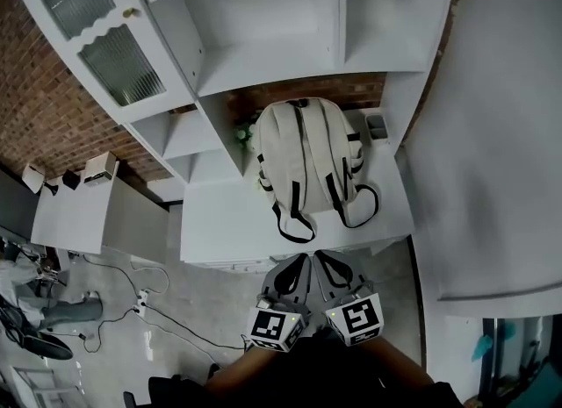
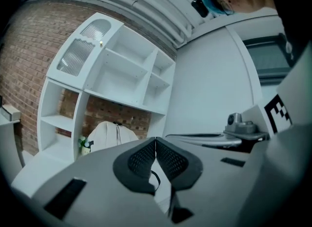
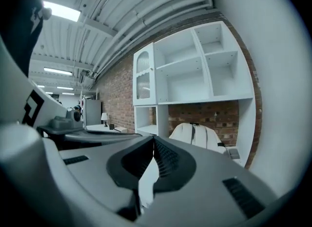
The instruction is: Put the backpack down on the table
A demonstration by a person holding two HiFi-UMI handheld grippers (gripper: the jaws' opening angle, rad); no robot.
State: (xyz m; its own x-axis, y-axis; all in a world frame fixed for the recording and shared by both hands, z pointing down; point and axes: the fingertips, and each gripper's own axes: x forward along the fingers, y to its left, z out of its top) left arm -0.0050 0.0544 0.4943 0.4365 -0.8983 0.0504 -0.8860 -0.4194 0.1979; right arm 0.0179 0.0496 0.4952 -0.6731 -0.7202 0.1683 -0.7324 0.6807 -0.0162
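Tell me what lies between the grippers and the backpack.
Only bare white table and the black strap loops of the backpack; nothing else separates it from the left gripper or right gripper, seen in the head view.

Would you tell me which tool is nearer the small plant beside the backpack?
Left. Both hover off the front edge of the table; the left tool lies toward the plant, the right tool beside it, farther off.

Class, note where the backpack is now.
Head view, centre: the backpack rests on the white table beneath the shelves, a small plant at its left.
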